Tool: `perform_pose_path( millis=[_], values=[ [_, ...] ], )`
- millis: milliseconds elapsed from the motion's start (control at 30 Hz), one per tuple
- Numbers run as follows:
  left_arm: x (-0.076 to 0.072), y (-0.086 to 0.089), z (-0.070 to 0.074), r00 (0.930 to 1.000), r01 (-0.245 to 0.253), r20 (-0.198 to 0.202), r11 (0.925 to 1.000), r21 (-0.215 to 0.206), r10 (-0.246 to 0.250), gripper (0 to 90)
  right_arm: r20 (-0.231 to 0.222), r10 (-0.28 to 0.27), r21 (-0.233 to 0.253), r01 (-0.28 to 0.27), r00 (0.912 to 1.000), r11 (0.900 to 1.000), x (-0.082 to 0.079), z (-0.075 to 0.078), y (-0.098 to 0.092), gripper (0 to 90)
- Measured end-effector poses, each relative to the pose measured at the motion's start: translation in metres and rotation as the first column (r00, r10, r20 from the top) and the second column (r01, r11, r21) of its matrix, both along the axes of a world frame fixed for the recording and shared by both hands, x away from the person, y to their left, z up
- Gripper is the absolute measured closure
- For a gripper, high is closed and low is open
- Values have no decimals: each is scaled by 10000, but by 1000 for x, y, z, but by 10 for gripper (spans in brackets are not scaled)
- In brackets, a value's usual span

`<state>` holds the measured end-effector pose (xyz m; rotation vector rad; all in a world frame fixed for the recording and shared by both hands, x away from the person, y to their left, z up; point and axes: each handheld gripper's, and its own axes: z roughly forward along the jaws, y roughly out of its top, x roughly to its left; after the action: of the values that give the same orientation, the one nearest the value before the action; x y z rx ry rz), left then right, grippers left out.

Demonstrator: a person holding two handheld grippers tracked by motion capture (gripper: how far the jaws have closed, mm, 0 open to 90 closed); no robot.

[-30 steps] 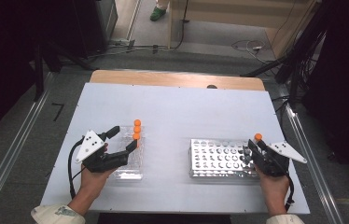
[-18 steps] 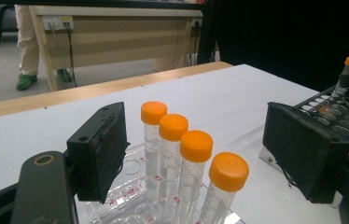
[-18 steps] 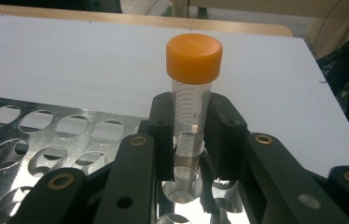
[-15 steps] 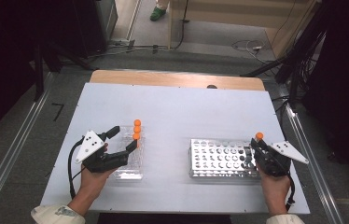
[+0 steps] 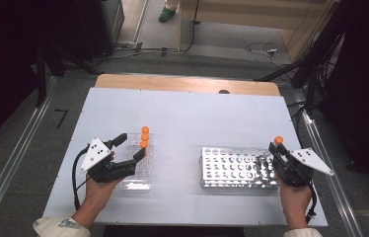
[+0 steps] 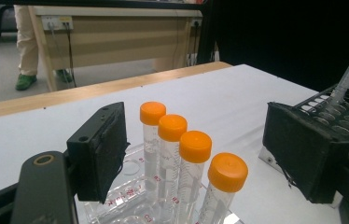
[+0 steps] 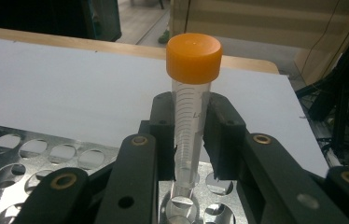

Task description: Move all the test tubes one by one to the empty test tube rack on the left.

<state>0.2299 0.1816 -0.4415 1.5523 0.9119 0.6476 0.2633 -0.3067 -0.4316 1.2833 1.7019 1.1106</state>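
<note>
- The left gripper (image 5: 129,153) rests at the counter's (image 5: 197,113) left front, its jaws apart on either side of a clear rack (image 5: 138,170).
- The high view shows three orange caps in that rack; the left gripper view shows four capped tubes (image 6: 182,163) standing upright in a row between the open jaws, touching neither.
- The left gripper view also catches, far right, the metal rack (image 6: 345,116) and the tilted tube above it.
- The metal rack (image 5: 237,168) lies at the right front, well apart from the clear rack, its holes bare in the high view.
- The right gripper (image 5: 275,150) sits at the metal rack's right end, jaws clamped on a tube (image 5: 278,140).
- The right gripper view shows the tube (image 7: 189,116) gripped at mid-body, orange cap above the jaws, its lower tip right at a hole of the metal rack (image 7: 32,163); whether it has entered I cannot tell.
</note>
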Motion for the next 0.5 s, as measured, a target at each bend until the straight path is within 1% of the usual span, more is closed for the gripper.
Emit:
perform_pose_path(
  millis=[200, 367, 500],
  values=[
    [0, 0, 0, 10000, 16, 1, 10000, 31, -16, 217, 231, 8, -256, -2, 9997, 9997, -5, 6, 3, 723],
    [0, 0, 0, 10000, 29, 3, 10000, 18, -29, 217, 484, 24, -229, -13, 9988, 9997, -11, 16, 4, 722],
    [0, -1, 0, 10000, 49, -12, 10000, 51, -49, 217, 602, 199, -143, -190, 9980, 9997, -14, 21, 7, 722]
  ],
)
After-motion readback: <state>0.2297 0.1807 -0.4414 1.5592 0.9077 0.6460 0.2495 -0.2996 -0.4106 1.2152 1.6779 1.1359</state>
